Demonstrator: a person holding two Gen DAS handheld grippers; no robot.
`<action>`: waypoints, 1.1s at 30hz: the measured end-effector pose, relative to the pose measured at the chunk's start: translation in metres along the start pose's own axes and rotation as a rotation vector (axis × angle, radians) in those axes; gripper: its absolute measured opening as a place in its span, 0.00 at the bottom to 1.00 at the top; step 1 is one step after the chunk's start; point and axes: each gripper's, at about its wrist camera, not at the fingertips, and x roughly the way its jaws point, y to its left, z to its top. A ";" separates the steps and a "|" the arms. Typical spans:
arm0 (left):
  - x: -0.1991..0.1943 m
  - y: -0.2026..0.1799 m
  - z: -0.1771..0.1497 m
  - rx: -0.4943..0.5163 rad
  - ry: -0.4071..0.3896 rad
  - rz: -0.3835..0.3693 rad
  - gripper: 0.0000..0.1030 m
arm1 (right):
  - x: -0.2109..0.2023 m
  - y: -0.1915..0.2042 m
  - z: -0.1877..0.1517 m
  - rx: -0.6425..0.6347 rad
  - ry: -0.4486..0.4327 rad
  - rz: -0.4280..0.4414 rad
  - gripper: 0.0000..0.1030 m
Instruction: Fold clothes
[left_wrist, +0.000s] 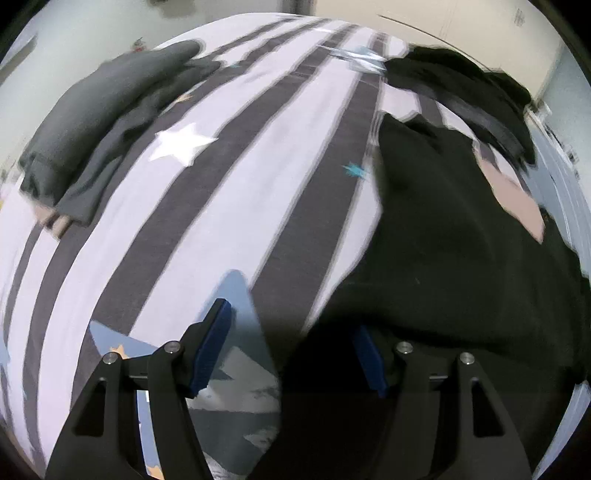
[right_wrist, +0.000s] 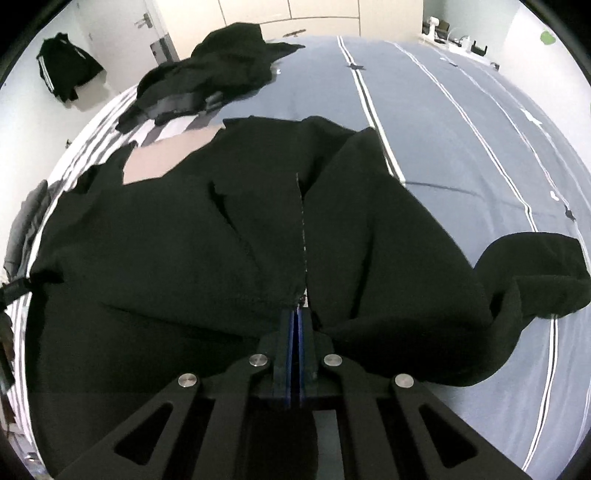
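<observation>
Under me lies a bed (left_wrist: 207, 206) with a striped grey-and-white cover carrying a white star (left_wrist: 183, 146). On the far side I see a closed door (right_wrist: 122, 26) and pale cupboard fronts (right_wrist: 314, 14).

1. The left gripper (left_wrist: 291, 343) points down at a bed cover (left_wrist: 207, 206) with broad grey and pale stripes; its two blue-padded fingers (left_wrist: 212, 347) stand apart.
2. A black garment (left_wrist: 450, 258) lies spread over the right side of the cover. Its near edge reaches down between the fingers, but no pad presses on it.
3. A grey garment (left_wrist: 99, 122) lies folded near the far left edge of the cover, well apart from the black one.
4. A second dark heap of clothing (left_wrist: 461, 81) sits at the far right corner.
5. A white star (left_wrist: 183, 146) is printed on a grey stripe beside the grey garment.
</observation>
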 end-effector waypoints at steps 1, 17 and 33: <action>0.002 -0.002 0.000 0.011 0.003 0.011 0.60 | 0.000 0.001 0.000 -0.002 -0.001 -0.002 0.02; 0.002 0.008 -0.003 0.070 -0.034 -0.002 0.63 | 0.001 0.001 -0.006 -0.031 0.033 -0.003 0.02; -0.029 -0.001 0.064 0.124 -0.083 -0.184 0.63 | -0.030 0.004 0.006 -0.021 -0.016 -0.008 0.12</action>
